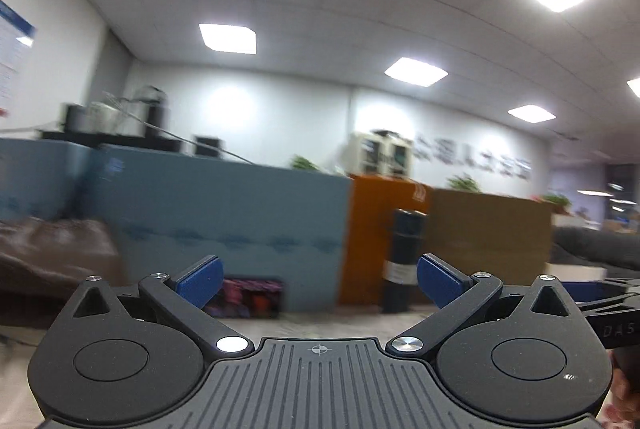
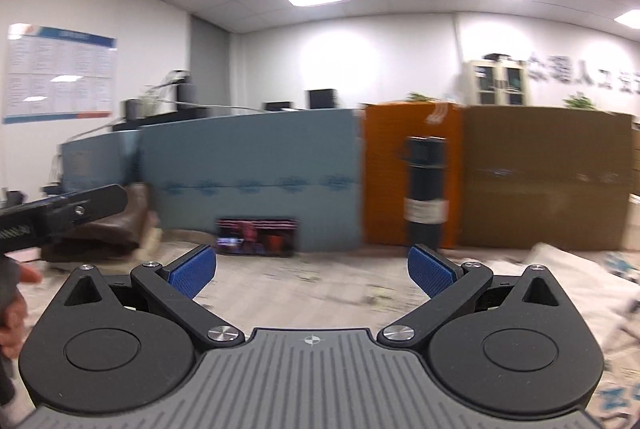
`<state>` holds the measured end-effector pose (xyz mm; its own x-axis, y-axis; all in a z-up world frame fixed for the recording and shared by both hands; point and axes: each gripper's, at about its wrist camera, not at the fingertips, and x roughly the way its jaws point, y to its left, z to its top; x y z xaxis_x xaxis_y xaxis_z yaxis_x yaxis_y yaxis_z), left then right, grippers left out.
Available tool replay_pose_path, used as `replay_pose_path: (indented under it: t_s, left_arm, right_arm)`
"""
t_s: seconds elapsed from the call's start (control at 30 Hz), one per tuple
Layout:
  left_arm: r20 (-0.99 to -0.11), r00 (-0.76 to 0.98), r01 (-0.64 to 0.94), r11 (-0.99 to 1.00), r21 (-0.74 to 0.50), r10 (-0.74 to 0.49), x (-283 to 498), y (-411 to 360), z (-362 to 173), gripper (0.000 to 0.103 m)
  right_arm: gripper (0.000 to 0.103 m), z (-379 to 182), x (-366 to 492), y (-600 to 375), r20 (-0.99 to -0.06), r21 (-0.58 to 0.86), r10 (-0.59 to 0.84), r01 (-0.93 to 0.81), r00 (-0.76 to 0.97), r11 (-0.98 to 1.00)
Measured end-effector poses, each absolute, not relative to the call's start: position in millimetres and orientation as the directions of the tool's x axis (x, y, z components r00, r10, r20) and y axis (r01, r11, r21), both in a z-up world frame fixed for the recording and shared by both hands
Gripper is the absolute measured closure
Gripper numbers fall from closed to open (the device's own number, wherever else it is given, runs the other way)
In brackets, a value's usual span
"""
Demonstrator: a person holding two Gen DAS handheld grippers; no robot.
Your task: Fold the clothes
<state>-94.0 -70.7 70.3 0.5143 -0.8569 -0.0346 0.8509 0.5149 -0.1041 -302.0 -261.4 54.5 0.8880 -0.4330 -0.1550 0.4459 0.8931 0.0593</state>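
Both tools, left tool [image 1: 318, 279] and right tool [image 2: 312, 267], hover released and empty, raised level toward the office partitions [image 2: 248, 173], likely between grasps, while a pale patterned garment [image 2: 592, 281] lies on the worktop [image 2: 312, 285] at the right tool's right.

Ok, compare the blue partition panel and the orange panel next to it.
The blue partition panel is wide, with a faint patterned band across it; the orange panel is narrow, with a small white mark near its top. A dark cylinder fronts the orange one only. Both stand upright, abutting.
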Motion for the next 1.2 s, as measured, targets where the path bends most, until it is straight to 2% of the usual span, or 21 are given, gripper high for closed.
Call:
replay_pose_path:
  t_s: [0.1,0.2,0.3,0.5,0.67,0.8,0.9,1.1,1.2]
  left_arm:
    - [-0.077,0.392,0.905,0.399,-0.148,-0.917,-89,-103,80,0.0]
    - [-0.089,0.282,0.919,0.296,-0.26,-0.955,-76,-137,95,0.0]
    - [-0.136,0.18,0.888,0.22,-0.404,-0.974,-57,-184,79,0.0]
    - [-0.18,-0.042,0.738,0.091,-0.668,-0.983,-19,-278,46,0.0]
    - [-0.161,-0.229,0.539,0.013,-0.842,-0.96,13,-356,19,0.001]
    - [-0.202,-0.237,0.428,0.084,-0.9,-0.95,22,-393,-23,0.001]
    - [-0.215,-0.253,0.381,0.107,-0.919,-0.943,25,-415,-44,0.001]
    - [-0.285,-0.154,0.438,0.193,-0.878,-0.946,38,-440,-52,0.001]
    - [-0.296,-0.169,0.436,0.198,-0.878,-0.94,39,-452,-54,0.001]
  right_arm:
    - [0.0,50,-329,-293,-0.168,0.059,-0.51,0.525,0.843,0.849]
    - [0.0,48,-350,-331,-0.197,0.068,-0.576,0.597,0.793,0.799]
    - [0.0,47,-357,-374,-0.256,0.067,-0.622,0.656,0.739,0.752]
    - [0.0,27,-329,-448,-0.412,0.0,-0.615,0.675,0.672,0.738]
    - [0.0,5,-295,-483,-0.507,-0.076,-0.58,0.637,0.638,0.767]
    - [0.0,-12,-275,-501,-0.561,-0.136,-0.576,0.62,0.595,0.773]
    - [0.0,-16,-273,-512,-0.563,-0.142,-0.595,0.642,0.574,0.753]
    - [0.002,-25,-270,-533,-0.567,-0.153,-0.631,0.685,0.53,0.713]
    - [0.002,-28,-267,-543,-0.568,-0.157,-0.645,0.702,0.511,0.694]
